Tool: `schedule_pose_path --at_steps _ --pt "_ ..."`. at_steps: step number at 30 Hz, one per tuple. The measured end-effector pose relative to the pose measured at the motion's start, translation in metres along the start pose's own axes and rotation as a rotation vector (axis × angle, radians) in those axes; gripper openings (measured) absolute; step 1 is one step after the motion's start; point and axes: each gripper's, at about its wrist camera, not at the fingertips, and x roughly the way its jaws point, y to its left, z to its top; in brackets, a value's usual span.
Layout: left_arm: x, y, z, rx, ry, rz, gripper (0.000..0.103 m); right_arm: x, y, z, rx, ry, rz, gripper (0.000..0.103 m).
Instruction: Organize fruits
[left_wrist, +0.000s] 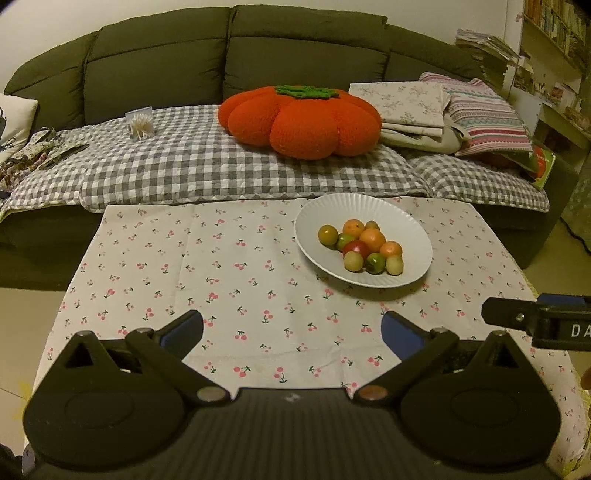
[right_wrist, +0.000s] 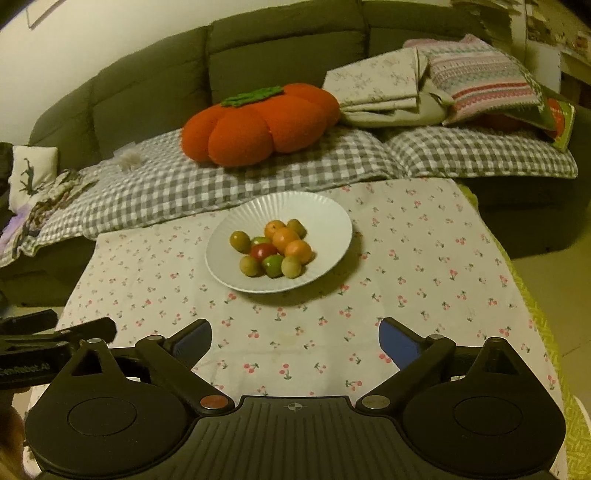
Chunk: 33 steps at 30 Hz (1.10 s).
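Observation:
A white ribbed plate (left_wrist: 321, 214) stands on the far right part of the table and holds several small fruits (left_wrist: 360, 245): orange, green, yellowish and one red. In the right wrist view the plate (right_wrist: 236, 221) and its fruits (right_wrist: 275, 247) lie straight ahead. My left gripper (left_wrist: 291, 328) is open and empty, low over the near edge of the table, well short of the plate. My right gripper (right_wrist: 295, 338) is open and empty, also near the front edge. Part of the right gripper (left_wrist: 543, 321) shows at the right of the left wrist view.
A cherry-print cloth (left_wrist: 221, 266) covers the table. Behind it is a dark sofa (left_wrist: 155, 62) with a checked blanket (left_wrist: 207, 170), an orange pumpkin cushion (left_wrist: 299, 120) and folded linens (left_wrist: 443, 110). The floor drops off at both table sides.

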Motion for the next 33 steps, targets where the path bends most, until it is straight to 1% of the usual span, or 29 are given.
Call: schedule_pose_path --at_steps 4,10,21,33 --pt "0.001 -0.002 0.000 0.015 0.000 0.010 0.102 0.001 0.003 -0.001 -0.003 0.001 0.001 0.098" --pt "0.003 -0.002 0.000 0.002 0.005 0.013 0.102 0.004 0.003 -0.002 -0.005 0.011 -0.004 0.099" --pt "0.006 -0.001 -0.001 0.010 0.024 0.015 0.102 0.009 0.009 -0.003 -0.029 0.017 -0.015 0.099" --pt "0.007 -0.005 -0.001 0.049 0.025 0.022 0.102 0.011 0.014 -0.005 -0.045 0.021 -0.009 0.099"
